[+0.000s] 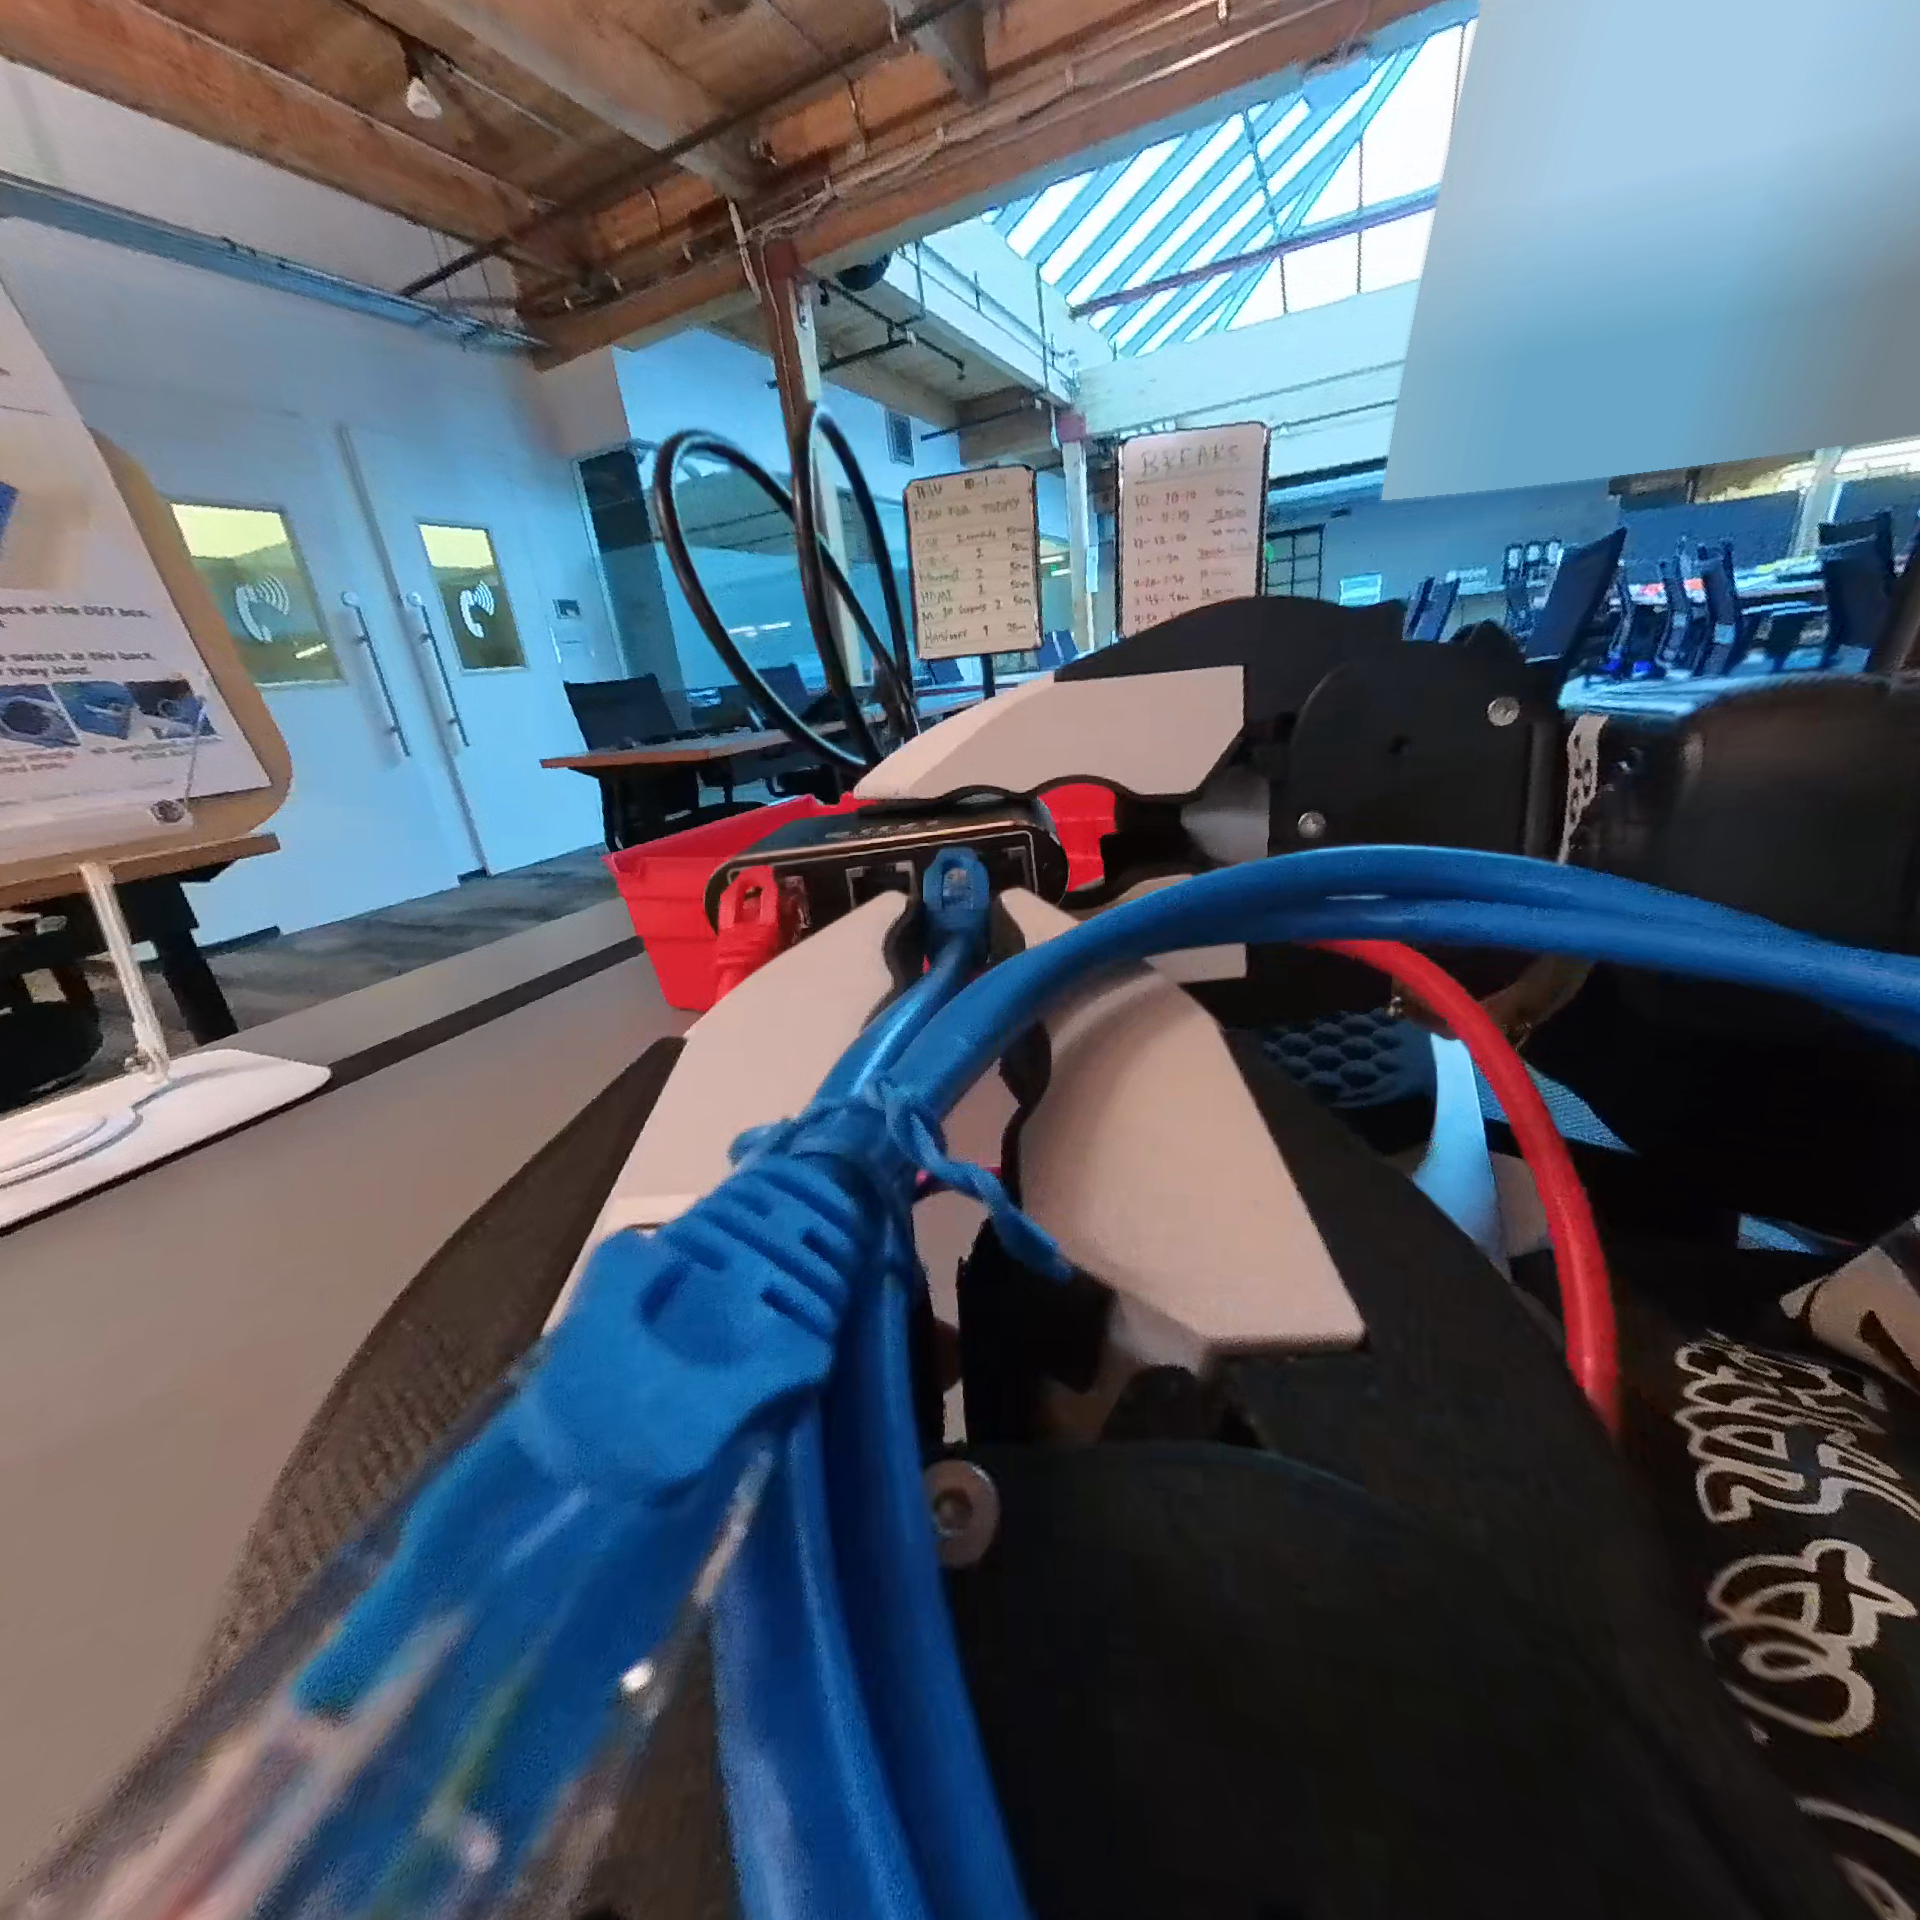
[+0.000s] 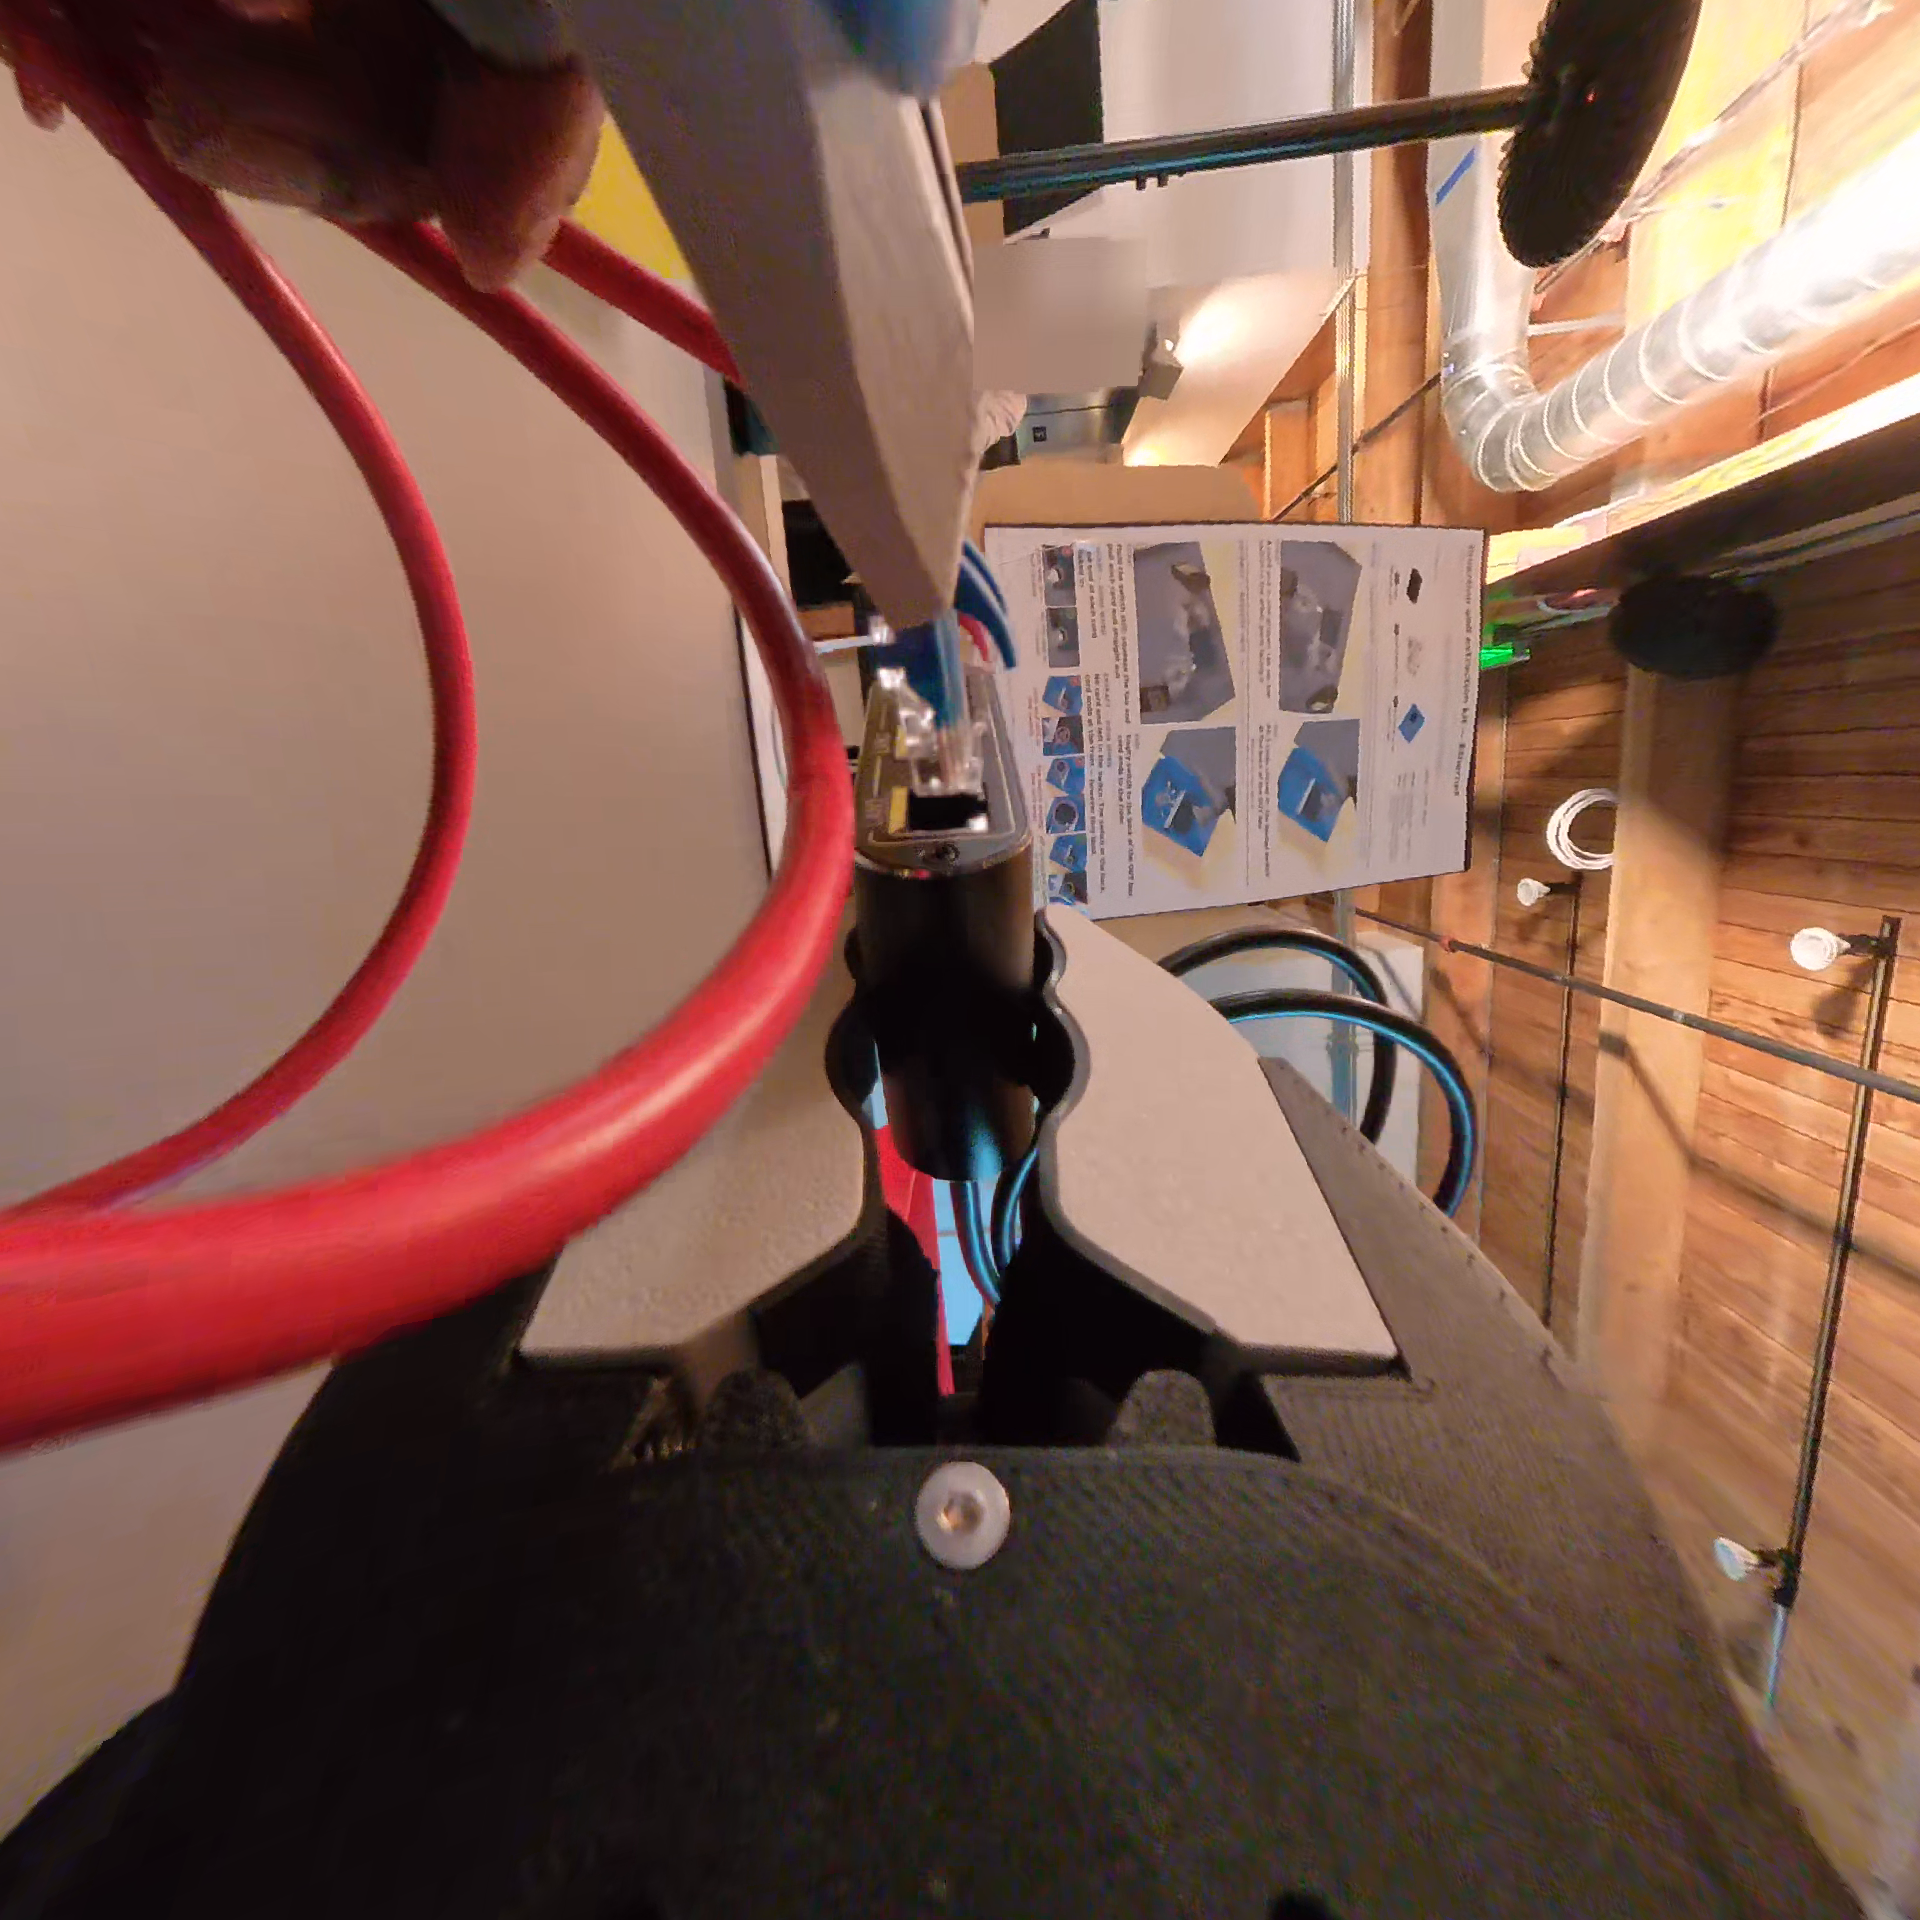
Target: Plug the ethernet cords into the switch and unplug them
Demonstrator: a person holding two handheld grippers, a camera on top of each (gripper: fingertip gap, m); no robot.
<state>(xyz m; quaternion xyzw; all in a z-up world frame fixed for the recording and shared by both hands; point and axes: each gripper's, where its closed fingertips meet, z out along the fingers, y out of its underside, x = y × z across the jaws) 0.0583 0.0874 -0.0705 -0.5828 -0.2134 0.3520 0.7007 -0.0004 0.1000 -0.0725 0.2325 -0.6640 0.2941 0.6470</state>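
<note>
The black switch [image 1: 883, 847] is held off the table by my right gripper [image 2: 951, 966], which is shut on its body [image 2: 940, 966]; one of its grey fingers [image 1: 1060, 727] lies over the switch. My left gripper [image 1: 940, 940] is shut on the blue ethernet cord [image 1: 935, 997] just behind its plug [image 1: 956, 883], which is at a middle port. In the right wrist view the plug's clear tip [image 2: 948, 764] is at the port mouth; I cannot tell if it is seated. A red plug [image 1: 748, 914] sits in the leftmost port, and its red cord [image 2: 436, 1236] loops wide.
The blue cord's other plug [image 1: 707, 1330] hangs close to the left camera, tied in a bundle. A red bin [image 1: 665, 914] stands behind the switch with black cable loops [image 1: 790, 582] above it. An instruction board [image 1: 94, 644] on a stand is at the left on the grey table [image 1: 208, 1299]. Spacing between my two grippers at the tips: around 6 cm.
</note>
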